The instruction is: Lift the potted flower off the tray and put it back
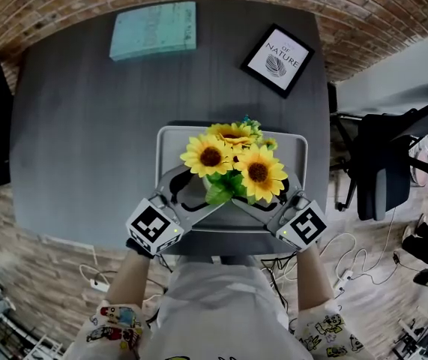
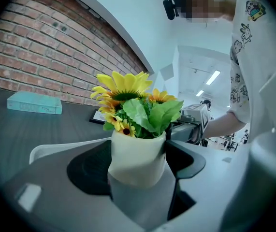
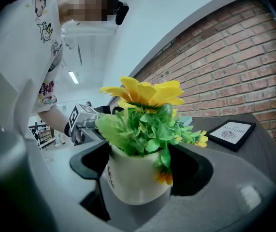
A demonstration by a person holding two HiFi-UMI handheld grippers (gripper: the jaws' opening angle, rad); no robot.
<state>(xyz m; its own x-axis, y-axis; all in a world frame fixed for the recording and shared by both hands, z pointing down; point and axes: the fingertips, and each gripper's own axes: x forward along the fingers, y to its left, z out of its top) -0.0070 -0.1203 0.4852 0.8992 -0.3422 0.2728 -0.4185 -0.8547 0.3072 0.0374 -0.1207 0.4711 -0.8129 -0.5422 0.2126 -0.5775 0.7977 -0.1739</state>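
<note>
The potted flower [image 1: 232, 160], sunflowers and green leaves in a white pot, is over the light grey tray [image 1: 164, 150] at the table's near edge. My left gripper [image 1: 195, 193] holds the pot from the left and my right gripper [image 1: 267, 195] from the right, both shut on it under the blooms. In the left gripper view the pot [image 2: 138, 158] fills the gap between the black pads [image 2: 87, 166]. The right gripper view shows the pot [image 3: 138, 178] the same way between its pads [image 3: 196, 170]. Whether the pot's base touches the tray is hidden.
A teal book [image 1: 154, 30] lies at the table's far left and a framed print [image 1: 277, 60] at the far right on the dark grey table [image 1: 71, 141]. A brick wall runs behind. A dark chair [image 1: 382, 163] and floor cables are to the right.
</note>
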